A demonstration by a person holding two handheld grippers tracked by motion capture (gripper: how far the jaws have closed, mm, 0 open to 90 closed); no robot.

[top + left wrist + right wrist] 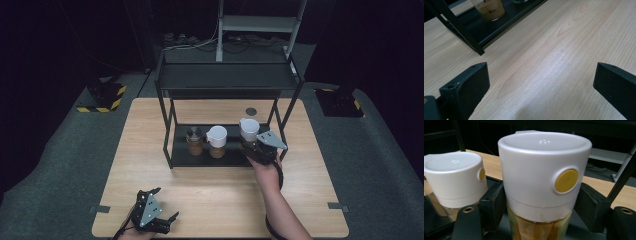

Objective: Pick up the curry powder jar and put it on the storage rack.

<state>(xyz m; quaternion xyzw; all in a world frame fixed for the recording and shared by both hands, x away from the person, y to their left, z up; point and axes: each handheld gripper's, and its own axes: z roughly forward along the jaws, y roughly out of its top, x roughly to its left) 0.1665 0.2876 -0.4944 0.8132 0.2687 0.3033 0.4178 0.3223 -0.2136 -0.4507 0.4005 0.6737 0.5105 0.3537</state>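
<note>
While gripped, the round glass jar [541, 202] gleams.

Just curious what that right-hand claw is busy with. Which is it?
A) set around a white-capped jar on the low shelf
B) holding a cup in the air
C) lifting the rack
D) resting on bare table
A: the right gripper has its jaws on either side of the white-capped jar, which stands on the rack's lower shelf.

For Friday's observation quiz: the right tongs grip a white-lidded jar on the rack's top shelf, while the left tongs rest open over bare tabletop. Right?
Not quite. The jar between the right tongs stands on the rack's bottom shelf, as the high view shows. The left tongs are indeed open over bare table.
</note>
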